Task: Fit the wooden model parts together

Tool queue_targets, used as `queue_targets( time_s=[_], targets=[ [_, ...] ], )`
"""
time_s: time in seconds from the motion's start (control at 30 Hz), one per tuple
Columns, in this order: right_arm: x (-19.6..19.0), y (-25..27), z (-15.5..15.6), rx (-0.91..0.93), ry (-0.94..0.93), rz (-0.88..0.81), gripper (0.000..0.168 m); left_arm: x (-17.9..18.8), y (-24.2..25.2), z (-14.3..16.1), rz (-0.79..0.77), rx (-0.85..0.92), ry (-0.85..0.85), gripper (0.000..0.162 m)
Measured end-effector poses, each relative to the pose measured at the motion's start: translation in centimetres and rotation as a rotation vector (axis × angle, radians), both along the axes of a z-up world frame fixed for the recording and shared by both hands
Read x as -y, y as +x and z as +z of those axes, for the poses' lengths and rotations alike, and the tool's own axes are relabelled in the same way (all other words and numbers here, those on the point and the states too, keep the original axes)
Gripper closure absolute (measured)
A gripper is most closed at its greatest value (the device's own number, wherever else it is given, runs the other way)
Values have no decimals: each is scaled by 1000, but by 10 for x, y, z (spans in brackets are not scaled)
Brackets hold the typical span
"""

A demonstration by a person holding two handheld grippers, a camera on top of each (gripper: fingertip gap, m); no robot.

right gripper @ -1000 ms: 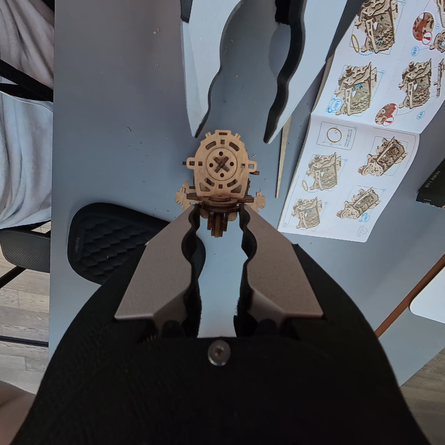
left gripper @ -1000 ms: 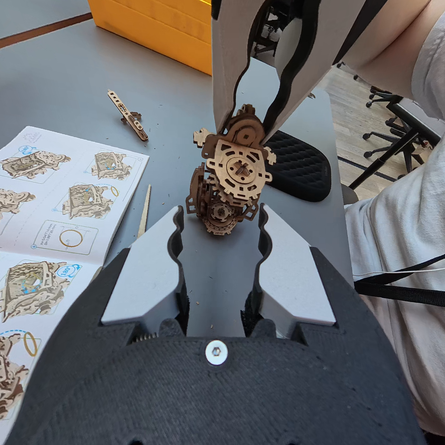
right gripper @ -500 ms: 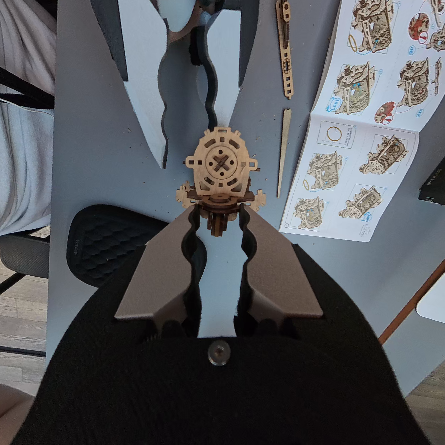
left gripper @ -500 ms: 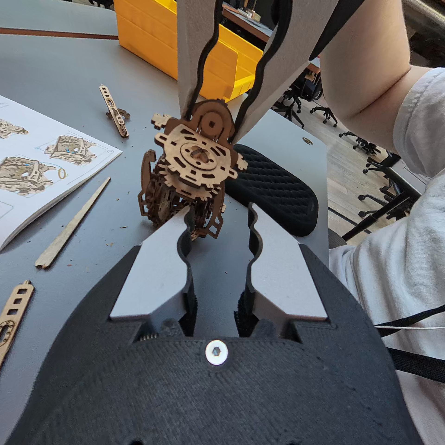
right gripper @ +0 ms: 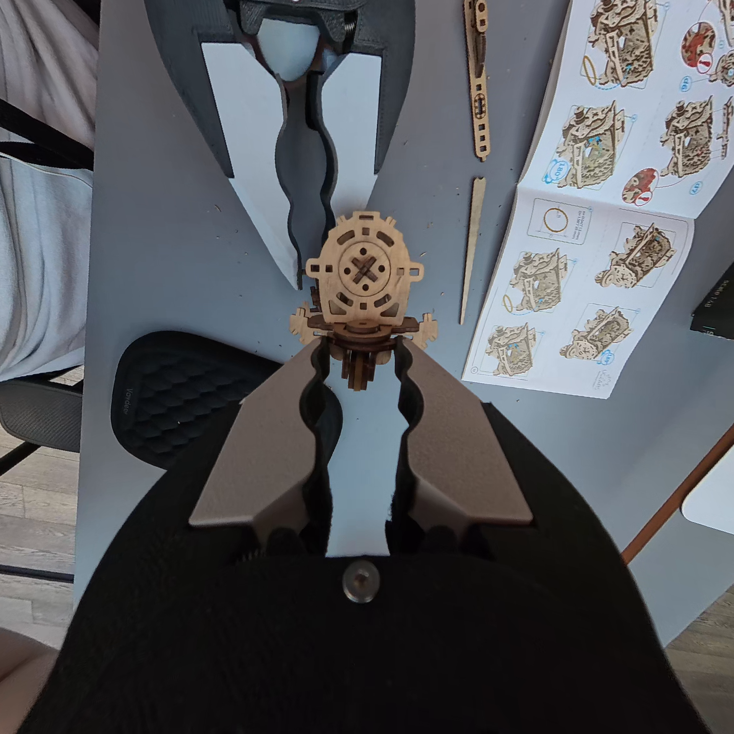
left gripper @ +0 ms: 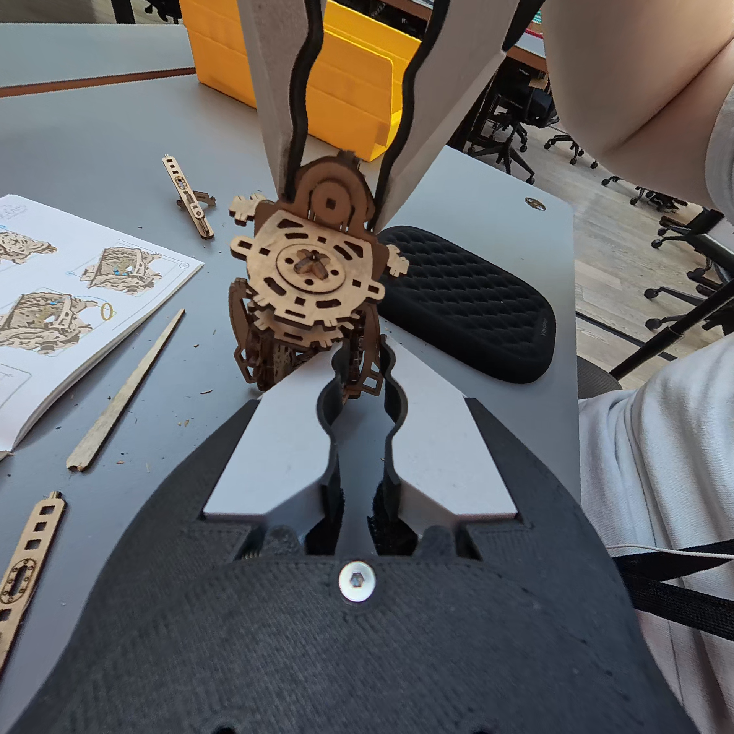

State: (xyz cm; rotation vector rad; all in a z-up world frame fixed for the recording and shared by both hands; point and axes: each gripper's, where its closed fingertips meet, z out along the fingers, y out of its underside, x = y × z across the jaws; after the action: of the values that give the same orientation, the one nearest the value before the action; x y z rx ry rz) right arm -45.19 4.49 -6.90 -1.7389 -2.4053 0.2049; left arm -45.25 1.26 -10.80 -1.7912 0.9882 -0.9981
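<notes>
Mid-assembly: wooden model (left gripper: 313, 278) pinched at its top hub between right gripper (right gripper: 359, 349) tips, upright on table (left gripper: 99, 131), left gripper (left gripper: 359, 365) narrowed around its lower frame, contact uncertain; next, likely a firm grip there.

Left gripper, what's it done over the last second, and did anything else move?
The left gripper moved in and narrowed its fingers around the wooden model's lower frame; firm contact is unclear. The right gripper kept its grip on the model's top. Booklet and loose wooden strips stayed put.
</notes>
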Motion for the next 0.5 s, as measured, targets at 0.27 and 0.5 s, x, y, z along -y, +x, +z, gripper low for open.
queue_targets(
  time_s=[0.27,0.5],
  targets=[
    [0,1,0,11,4,19,136,3,1,2,-15,2,25,151],
    [1,1,-1,12,-4,29,136,6,1,1,-28,-21,65,152]
  ],
)
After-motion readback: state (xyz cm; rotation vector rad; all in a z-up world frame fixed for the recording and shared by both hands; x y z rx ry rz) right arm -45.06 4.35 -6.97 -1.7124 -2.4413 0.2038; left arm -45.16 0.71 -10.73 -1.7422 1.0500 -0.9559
